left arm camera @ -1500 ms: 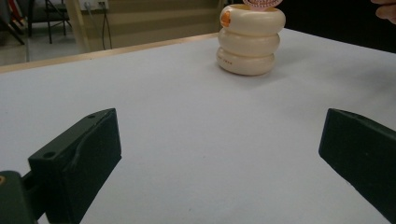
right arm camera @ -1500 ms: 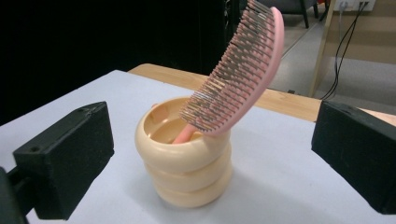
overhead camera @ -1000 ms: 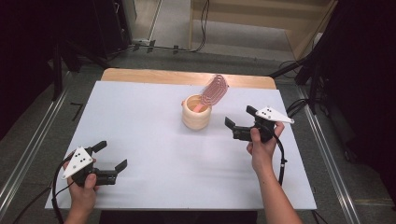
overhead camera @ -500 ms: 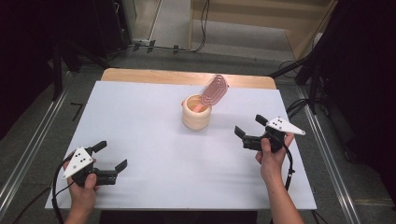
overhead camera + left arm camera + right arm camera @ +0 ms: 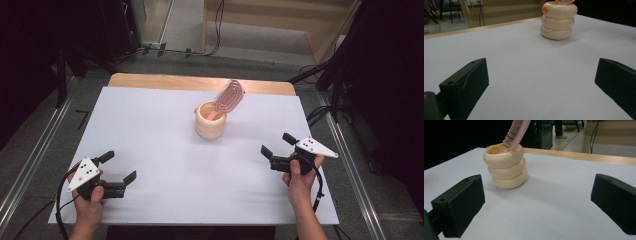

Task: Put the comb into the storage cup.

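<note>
Cream ringed holder [image 5: 210, 120] near the far middle of the white tabletop [image 5: 150, 125], apparently holding a pink hairbrush [image 5: 229, 98] leaning rightward; left gripper [image 5: 118, 170] and right gripper [image 5: 276, 144] fingers spread, empty.

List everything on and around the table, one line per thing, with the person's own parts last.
Holder: one, cream, made of three stacked rings, standing upright on the far middle of the table.
Hairbrush: one, pink, standing handle-down in the holder, its head leaning out to the right.
Table: one, white top with a wooden strip along the far edge.
Cables: several, black, on the floor beyond the table.
Left gripper: one, black with a grey plate, near left corner, jaws open, holding nothing.
Right gripper: one, black with a grey plate, near right side, jaws open, holding nothing.
Hands: two, the left hand and the right hand, each gripping its gripper from the near edge.
</note>
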The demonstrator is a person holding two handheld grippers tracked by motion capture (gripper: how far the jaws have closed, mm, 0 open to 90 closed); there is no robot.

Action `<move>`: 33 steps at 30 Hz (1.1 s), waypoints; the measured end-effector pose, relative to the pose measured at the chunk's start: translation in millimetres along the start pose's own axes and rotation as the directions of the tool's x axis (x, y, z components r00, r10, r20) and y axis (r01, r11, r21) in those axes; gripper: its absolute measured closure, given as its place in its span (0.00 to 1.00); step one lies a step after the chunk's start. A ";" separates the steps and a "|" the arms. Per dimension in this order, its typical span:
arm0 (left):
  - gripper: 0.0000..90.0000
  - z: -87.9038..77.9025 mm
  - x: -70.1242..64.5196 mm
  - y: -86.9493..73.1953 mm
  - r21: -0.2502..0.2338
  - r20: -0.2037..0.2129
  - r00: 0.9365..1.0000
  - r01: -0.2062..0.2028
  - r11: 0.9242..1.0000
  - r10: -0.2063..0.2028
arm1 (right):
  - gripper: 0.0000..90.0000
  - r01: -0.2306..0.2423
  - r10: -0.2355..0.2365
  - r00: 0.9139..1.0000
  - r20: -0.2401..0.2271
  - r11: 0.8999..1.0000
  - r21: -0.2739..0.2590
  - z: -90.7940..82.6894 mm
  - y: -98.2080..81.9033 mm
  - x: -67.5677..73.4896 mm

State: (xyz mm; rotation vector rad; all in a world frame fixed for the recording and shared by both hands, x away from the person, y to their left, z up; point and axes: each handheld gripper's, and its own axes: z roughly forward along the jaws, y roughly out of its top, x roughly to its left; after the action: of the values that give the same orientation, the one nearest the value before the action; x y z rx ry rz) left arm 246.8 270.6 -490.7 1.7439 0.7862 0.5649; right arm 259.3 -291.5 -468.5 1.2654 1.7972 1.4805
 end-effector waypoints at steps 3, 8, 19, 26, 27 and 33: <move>0.00 0.1 -0.1 0.0 -0.001 0.001 1.000 0.000 1.000 0.000 | 0.00 -0.006 0.006 1.000 0.010 1.000 0.001 -5.6 -4.3 -2.0; 0.00 0.1 -0.2 0.0 0.001 -0.001 1.000 -0.001 1.000 0.001 | 0.00 -0.018 0.018 1.000 0.021 1.000 -0.003 -15.0 -11.6 -6.3; 0.00 0.1 -0.3 0.0 0.002 -0.002 1.000 -0.002 1.000 0.002 | 0.00 -0.026 0.026 0.999 0.046 1.000 -0.007 -32.6 -23.8 -16.7; 0.00 0.0 -0.5 0.0 0.004 -0.004 1.000 -0.002 1.000 0.002 | 0.00 -0.024 0.025 0.998 0.056 1.000 -0.003 -41.0 -29.5 -22.3; 0.00 0.0 -0.5 0.0 0.004 -0.005 1.000 -0.002 1.000 0.003 | 0.00 -0.023 0.023 0.998 0.057 1.000 -0.004 -42.1 -30.4 -23.2; 0.00 0.0 -0.6 0.0 0.005 -0.006 1.000 -0.002 1.000 0.002 | 0.00 -0.019 0.019 0.998 0.056 1.000 -0.002 -48.2 -33.9 -27.4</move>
State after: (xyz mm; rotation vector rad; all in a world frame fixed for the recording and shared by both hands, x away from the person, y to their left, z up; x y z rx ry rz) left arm 246.4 270.2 -490.7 1.7485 0.7909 0.5703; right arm 220.4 -338.3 -491.1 1.3137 1.7524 1.4423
